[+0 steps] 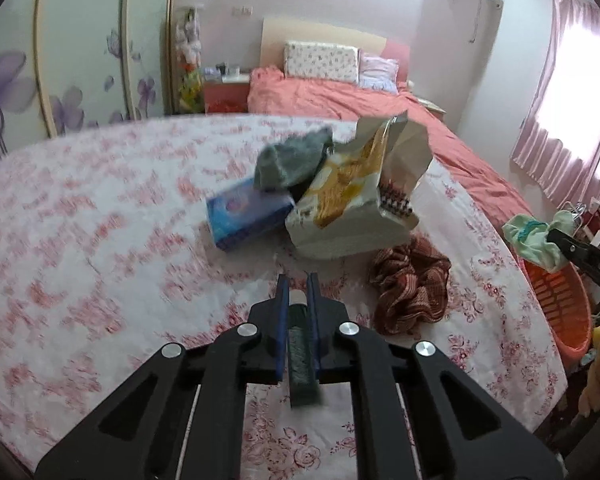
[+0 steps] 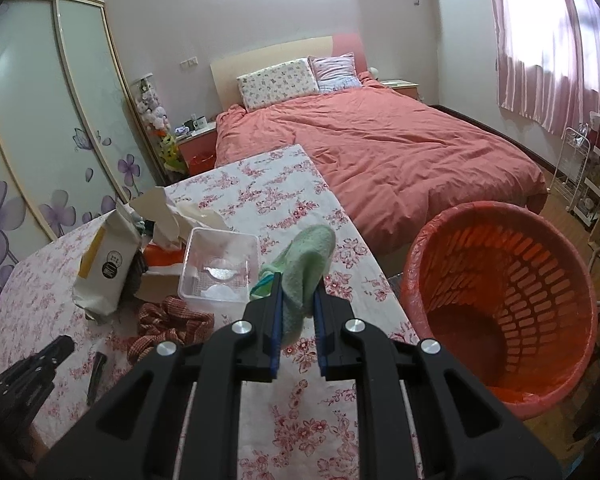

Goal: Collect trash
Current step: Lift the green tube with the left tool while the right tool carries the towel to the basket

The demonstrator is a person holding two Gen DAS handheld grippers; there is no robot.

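Trash (image 1: 302, 354) half-hidden between tool pads

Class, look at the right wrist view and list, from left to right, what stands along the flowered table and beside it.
white paper bag → clear plastic container → light green cloth held in the right gripper → orange basket beside the table

I see table (image 2: 284, 184) with bed (image 2: 380, 148) behind its far edge | basket (image 2: 500, 292) on floor off table's right edge | bag (image 2: 108, 264) near left edge, clear tub (image 2: 220, 264) right of it | crumpled cloth (image 2: 168, 324) before tub | box (image 1: 248, 216) left of bag
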